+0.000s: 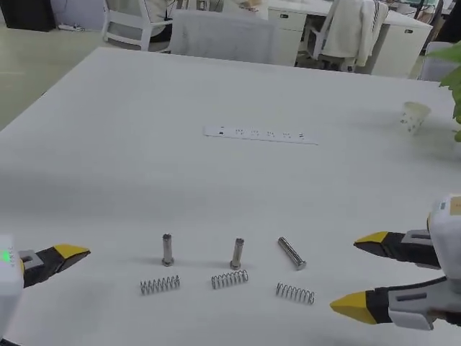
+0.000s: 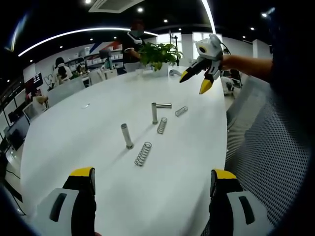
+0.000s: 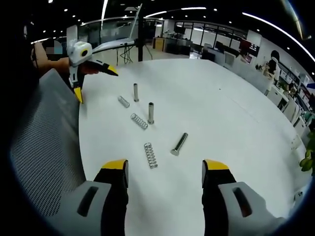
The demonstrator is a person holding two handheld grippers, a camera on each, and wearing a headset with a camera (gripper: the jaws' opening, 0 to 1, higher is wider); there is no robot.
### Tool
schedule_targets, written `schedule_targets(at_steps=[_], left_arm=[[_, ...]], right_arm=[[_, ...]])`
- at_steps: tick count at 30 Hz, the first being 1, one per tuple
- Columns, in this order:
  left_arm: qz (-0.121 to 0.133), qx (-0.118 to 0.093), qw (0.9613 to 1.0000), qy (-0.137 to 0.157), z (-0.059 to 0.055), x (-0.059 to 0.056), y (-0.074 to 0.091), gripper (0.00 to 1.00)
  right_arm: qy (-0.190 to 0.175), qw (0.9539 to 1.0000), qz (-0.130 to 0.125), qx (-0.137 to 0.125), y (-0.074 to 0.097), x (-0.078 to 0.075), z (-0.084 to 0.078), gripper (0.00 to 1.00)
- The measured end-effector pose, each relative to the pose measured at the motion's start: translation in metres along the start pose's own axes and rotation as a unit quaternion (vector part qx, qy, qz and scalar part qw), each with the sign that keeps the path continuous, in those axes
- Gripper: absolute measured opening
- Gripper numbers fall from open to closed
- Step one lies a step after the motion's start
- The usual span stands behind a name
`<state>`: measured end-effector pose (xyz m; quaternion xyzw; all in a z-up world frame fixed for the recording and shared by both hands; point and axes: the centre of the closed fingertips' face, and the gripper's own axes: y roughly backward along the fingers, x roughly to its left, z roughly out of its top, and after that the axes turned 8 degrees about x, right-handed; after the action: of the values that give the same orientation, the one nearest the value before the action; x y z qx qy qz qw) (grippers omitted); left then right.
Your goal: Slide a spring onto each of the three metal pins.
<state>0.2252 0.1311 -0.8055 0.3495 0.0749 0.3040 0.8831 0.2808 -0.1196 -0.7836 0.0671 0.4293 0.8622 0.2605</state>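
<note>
Left gripper (image 2: 153, 174) and right gripper (image 1: 346, 275) both hung open and empty, three springs (image 1: 230, 279) lying on the table (image 1: 216, 187) just beside the pins (image 1: 238, 254); the rightmost pin (image 1: 292, 253) lay flat and could roll away if nudged

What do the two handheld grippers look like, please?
Both the left gripper and the right gripper have white housings and grey jaws ending in pointed yellow tips. The left one carries a small green light on its housing.
</note>
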Motion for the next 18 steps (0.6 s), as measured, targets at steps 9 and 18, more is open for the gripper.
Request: schedule_targets(at_steps=[9,18], left_arm=[[0.005,0.002,1.0,0.003,-0.002,0.002,0.002,0.94],[0.007,0.002,1.0,0.003,-0.001,0.002,0.003,0.94]], right_arm=[[0.004,1.0,-0.005,0.003,-0.011,-0.014,0.014,0.6],[0.006,0.9997,-0.007,0.023,-0.025,-0.024,0.023,0.59]])
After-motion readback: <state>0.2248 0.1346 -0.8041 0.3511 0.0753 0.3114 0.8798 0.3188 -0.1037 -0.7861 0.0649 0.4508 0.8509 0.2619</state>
